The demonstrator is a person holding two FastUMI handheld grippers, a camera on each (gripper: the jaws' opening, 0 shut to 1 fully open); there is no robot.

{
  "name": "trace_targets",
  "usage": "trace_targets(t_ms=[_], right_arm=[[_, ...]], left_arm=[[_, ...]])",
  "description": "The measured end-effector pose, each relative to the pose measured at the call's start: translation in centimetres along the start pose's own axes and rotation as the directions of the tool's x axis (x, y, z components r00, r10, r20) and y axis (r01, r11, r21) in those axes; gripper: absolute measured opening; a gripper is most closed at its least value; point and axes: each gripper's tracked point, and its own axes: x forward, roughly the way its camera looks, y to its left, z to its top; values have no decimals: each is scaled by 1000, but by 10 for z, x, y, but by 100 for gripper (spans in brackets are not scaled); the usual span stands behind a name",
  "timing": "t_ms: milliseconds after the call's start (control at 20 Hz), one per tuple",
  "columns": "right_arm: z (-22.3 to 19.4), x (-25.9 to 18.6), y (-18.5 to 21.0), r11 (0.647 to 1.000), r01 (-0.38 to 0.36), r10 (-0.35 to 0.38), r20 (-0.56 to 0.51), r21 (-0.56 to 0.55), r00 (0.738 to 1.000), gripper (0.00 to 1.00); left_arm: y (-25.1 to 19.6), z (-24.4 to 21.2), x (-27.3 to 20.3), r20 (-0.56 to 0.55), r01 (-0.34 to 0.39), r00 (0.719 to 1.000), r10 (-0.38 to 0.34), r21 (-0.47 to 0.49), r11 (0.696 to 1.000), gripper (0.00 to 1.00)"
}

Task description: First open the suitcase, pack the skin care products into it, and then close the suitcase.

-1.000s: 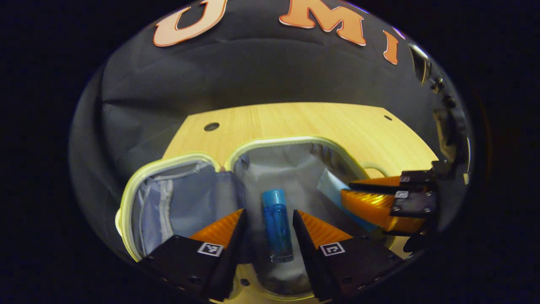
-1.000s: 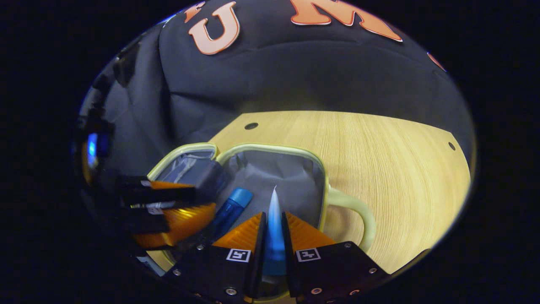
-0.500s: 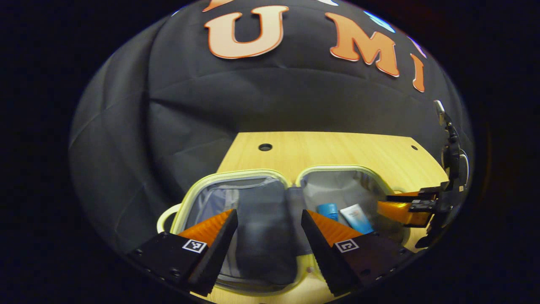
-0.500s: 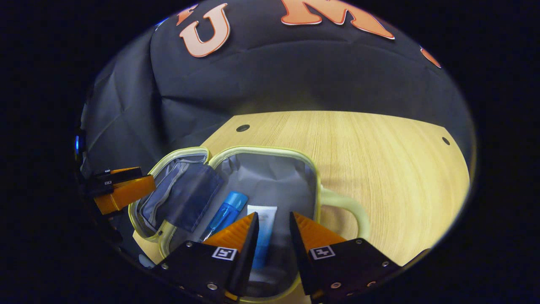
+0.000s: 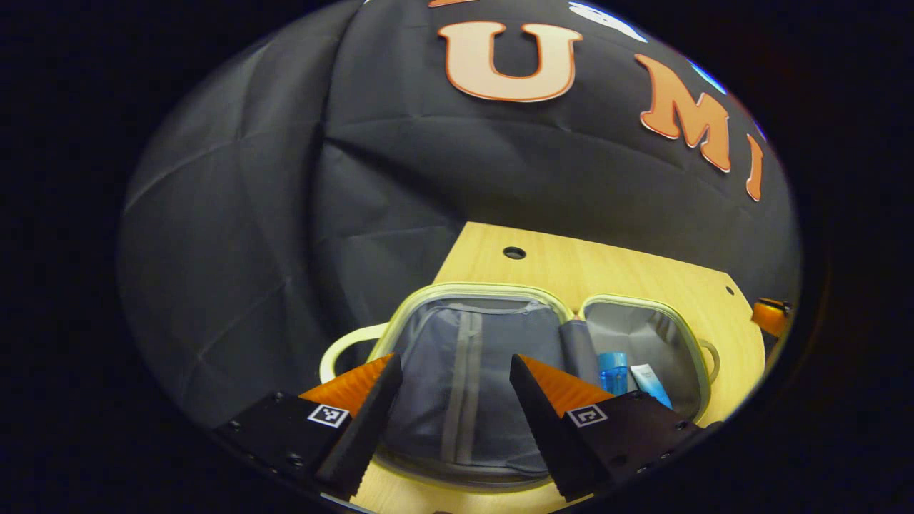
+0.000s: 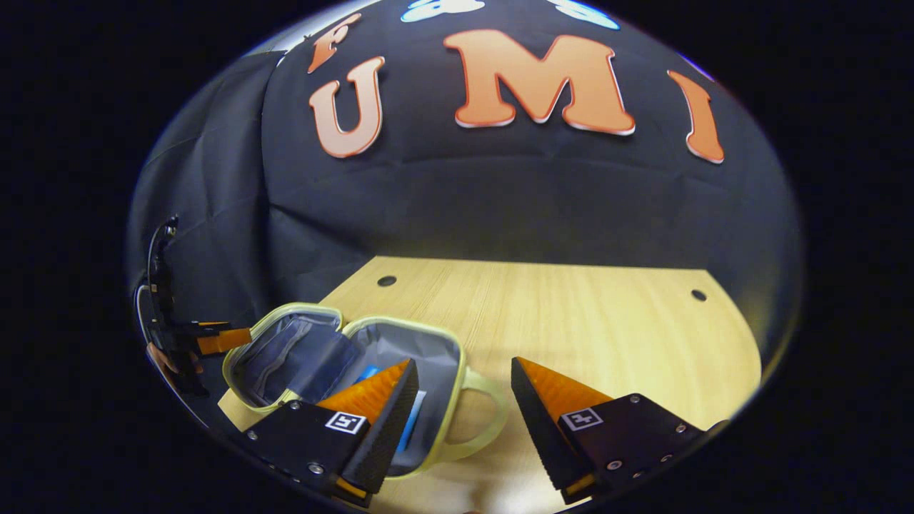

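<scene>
Wood-grain table [image 6: 585,321]; soft suitcase [image 5: 493,378] unzipped (tubes inside); both grippers [image 5: 453,400] [image 6: 460,421] spread, empty.

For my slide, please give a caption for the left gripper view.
Open left gripper above the open suitcase, blue bottle and white tube inside.

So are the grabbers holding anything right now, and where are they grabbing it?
Nothing is held. The left gripper and the right gripper are both open and empty. The blue bottle and white tube lie inside the open suitcase.
</scene>
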Motion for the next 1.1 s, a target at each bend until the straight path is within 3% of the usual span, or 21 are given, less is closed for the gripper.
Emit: trace_targets(t_ms=[250, 450, 700, 850, 950, 1100], right_arm=[[60, -37, -27, 996, 80, -75, 119, -38, 990, 88], [97, -54, -45, 991, 127, -117, 184, -41, 976, 88], [119, -63, -68, 983, 171, -154, 221, -61, 963, 89], [120, -71, -81, 979, 191, -169, 230, -75, 958, 89], [118, -77, -90, 975, 206, -182, 224, -85, 957, 90], [117, -87, -103, 970, 228, -202, 231, -89, 952, 90]], left_arm=[[51, 7, 8, 3, -36, 999, 37, -147, 988, 96], [87, -6, 21, -31, -51, 999, 44, -321, 946, 98], [119, -42, 53, -144, -77, 990, -1, -537, 840, 97], [125, -45, 63, -133, -44, 990, -55, -641, 766, 92], [124, -43, 74, -120, -35, 990, -69, -696, 717, 95], [120, -51, 87, -117, -25, 987, -108, -784, 620, 80]])
